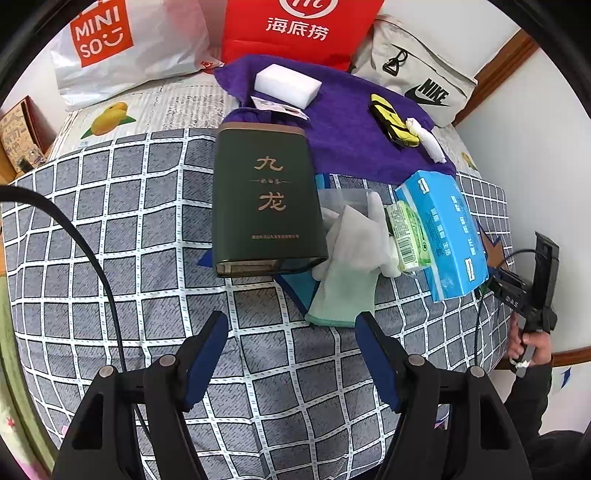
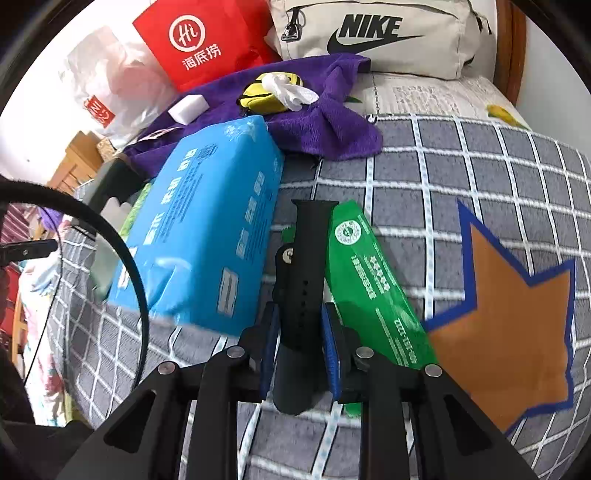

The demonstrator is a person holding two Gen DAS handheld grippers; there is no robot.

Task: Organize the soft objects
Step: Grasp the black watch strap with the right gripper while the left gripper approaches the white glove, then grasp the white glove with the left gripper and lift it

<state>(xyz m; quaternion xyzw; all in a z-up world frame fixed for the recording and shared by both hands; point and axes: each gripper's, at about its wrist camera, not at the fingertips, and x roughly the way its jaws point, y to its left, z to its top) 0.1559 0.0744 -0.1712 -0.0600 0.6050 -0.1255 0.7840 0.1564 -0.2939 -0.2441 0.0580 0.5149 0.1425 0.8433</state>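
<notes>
The left gripper (image 1: 291,325) stands open over the checked bedspread (image 1: 110,221), nothing between its blue pads. Just beyond its right fingertip lies a pale glove (image 1: 347,266), cuff toward the camera, fingers reaching to a dark green tin (image 1: 266,199) on its left and a small green packet (image 1: 408,236) on its right. The tin lies on its side; whether it is closed and what it holds cannot be told. Right of the packet sits a blue tissue pack (image 1: 447,232), sealed as far as the view shows.

Farther off, a purple towel (image 1: 343,125) carries a white sponge block (image 1: 288,85), a yellow-and-black pouch (image 1: 393,120) and a crumpled white tissue (image 1: 428,142) touching the pouch. Against the far wall stand a white shopping bag (image 1: 122,48), a red bag (image 1: 299,29) and a beige sports bag (image 1: 421,81); their contents are hidden.

The right gripper (image 2: 301,325) is clamped on a black watch strap (image 2: 304,280), which runs upright between the blue pads, buckle pin showing on its left side. The strap lies over a green packet (image 2: 376,295), with the blue tissue pack (image 2: 207,229) just to the left.

Only the right wrist view shows the strap, the green packet and an orange star patch (image 2: 517,325) on the bedspread. Only the left wrist view shows the glove clearly, and the person's hand (image 1: 532,343) holding the other tool at the right edge.
</notes>
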